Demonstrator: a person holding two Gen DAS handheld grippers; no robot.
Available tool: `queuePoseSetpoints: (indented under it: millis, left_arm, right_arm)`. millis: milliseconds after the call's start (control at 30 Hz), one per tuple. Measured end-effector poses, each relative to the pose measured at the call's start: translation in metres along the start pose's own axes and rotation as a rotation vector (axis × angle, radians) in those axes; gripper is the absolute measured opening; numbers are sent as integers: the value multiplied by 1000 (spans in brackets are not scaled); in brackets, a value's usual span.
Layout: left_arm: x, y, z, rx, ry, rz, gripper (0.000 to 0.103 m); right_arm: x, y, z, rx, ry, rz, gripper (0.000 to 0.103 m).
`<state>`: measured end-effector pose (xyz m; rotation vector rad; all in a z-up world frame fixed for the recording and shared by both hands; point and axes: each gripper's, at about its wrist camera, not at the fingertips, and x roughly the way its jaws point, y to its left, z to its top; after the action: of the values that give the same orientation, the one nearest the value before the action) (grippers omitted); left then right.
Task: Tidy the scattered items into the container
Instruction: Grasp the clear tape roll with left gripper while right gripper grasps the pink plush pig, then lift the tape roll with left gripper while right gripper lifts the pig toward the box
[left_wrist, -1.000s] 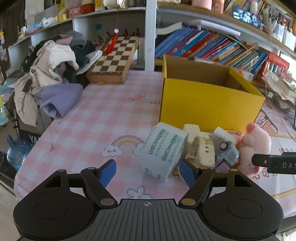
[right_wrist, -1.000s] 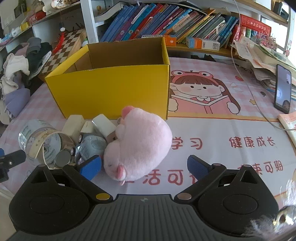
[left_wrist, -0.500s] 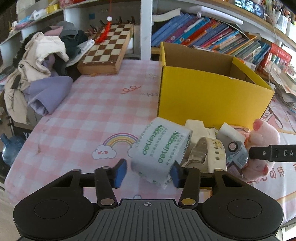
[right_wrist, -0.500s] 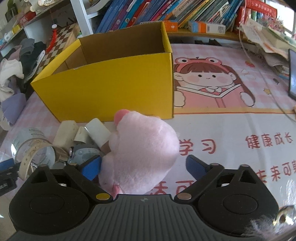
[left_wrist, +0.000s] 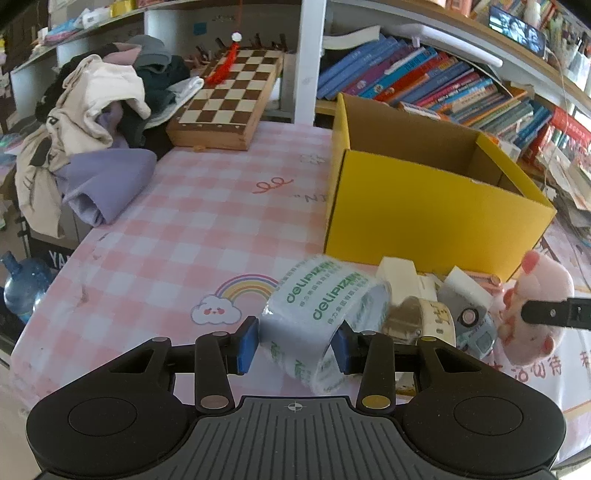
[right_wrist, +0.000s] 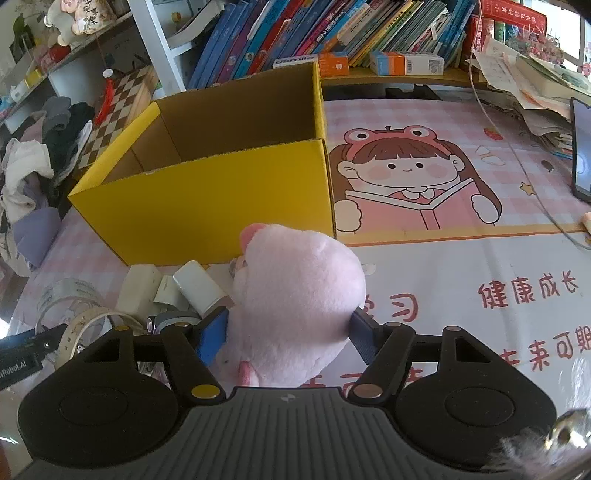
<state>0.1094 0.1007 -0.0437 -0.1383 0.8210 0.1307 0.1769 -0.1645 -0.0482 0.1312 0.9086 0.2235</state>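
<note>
My left gripper (left_wrist: 295, 341) is shut on a clear tape roll (left_wrist: 325, 306) with green lettering, tilted just above the table. My right gripper (right_wrist: 288, 332) is shut on a pink plush toy (right_wrist: 299, 295), which also shows in the left wrist view (left_wrist: 532, 306). The open yellow cardboard box (left_wrist: 436, 218) stands just behind the pile; its inside looks empty in the right wrist view (right_wrist: 236, 122). Between the grippers lie a white measuring tape roll (left_wrist: 424, 321), white blocks (right_wrist: 199, 288) and a small grey toy car (left_wrist: 472, 321).
A pile of clothes (left_wrist: 92, 122) hangs at the table's far left edge. A wooden chessboard (left_wrist: 229, 99) lies at the back. Book shelves (right_wrist: 332, 33) stand behind the box. A phone (right_wrist: 580, 147) and stacked papers lie at the right, with a cable (right_wrist: 517, 147) across the mat.
Both grippers moved forward and closed. The left one shut on the tape roll and tilted it up. The right one shut on the plush toy.
</note>
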Motion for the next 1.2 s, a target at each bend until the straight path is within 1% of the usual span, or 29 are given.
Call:
queuePoseSetpoints:
  millis: [67, 167, 267, 367, 467, 533, 567, 600, 733, 1067, 1200]
  left_arm:
    - [-1, 1, 1, 1, -1, 3, 36]
    - [-3, -1, 0, 8, -4, 0, 36]
    - [-6, -3, -3, 29, 0, -7, 37]
    - [-8, -2, -7, 49, 5, -33, 39]
    - [-7, 2, -9, 47, 19, -57, 51]
    - [-7, 4, -8, 64, 17, -63, 59]
    - [-6, 5, -8, 74, 14, -65, 67]
    - [-8, 5, -7, 90, 2, -63, 69]
    - [-10, 3, -6, 143, -13, -73, 70]
    - [-22, -7, -20, 263, 14, -200, 70]
    - [-25, -7, -25, 265, 19, -181, 69]
  right_arm:
    - [1, -1, 0, 4, 9, 0, 67]
    - [2, -2, -1, 13, 21, 0, 67]
    - [0, -2, -3, 11, 18, 1, 68]
    - [-1, -2, -6, 15, 23, 0, 68]
    - [-2, -4, -9, 25, 28, -1, 68]
    - [-2, -5, -11, 33, 29, -2, 68]
    - [-3, -5, -11, 35, 28, -3, 68]
    - [-4, -5, -12, 35, 25, -5, 68]
    - [-6, -5, -15, 34, 25, -12, 68]
    - [-10, -4, -26, 36, 29, -25, 68]
    - [-13, -1, -30, 31, 29, -27, 68]
